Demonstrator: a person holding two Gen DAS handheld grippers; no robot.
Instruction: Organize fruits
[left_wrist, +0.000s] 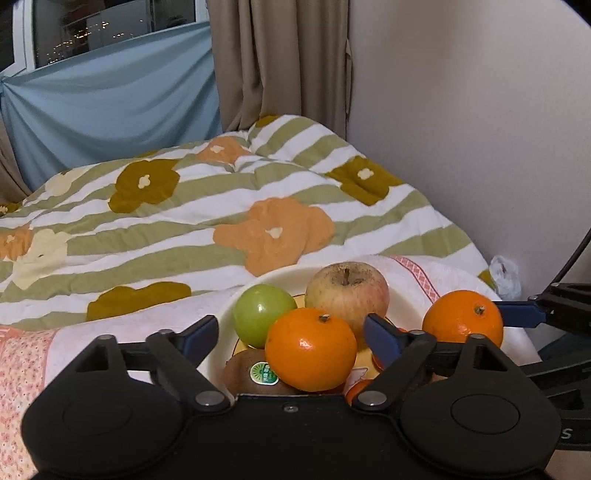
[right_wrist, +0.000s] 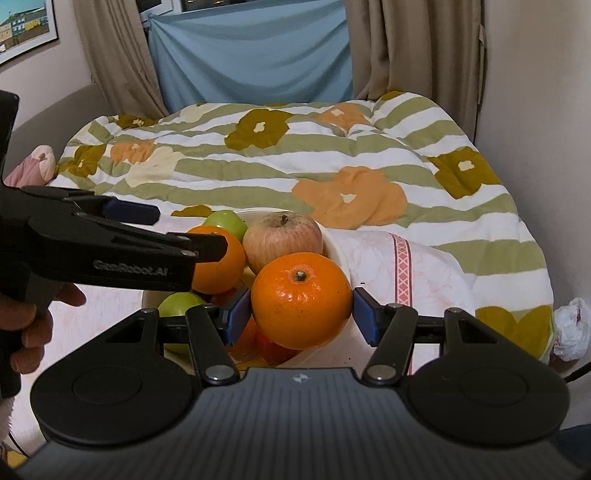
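While several fruits sit in the bowl (left_wrist: 402, 295), the right tool (right_wrist: 301, 312) grasps an orange (right_wrist: 301, 301); left tool (left_wrist: 291, 332) released.

Apple (left_wrist: 347, 291) behind mandarin (left_wrist: 311, 349) in bowl (left_wrist: 400, 306); kiwi (left_wrist: 255, 376) before; quilt (left_wrist: 221, 206) behind bowl.

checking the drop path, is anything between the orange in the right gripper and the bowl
Nothing visible blocks it. The right gripper holds the orange above the bowl rim. The left gripper hangs open over the fruit pile beside it.
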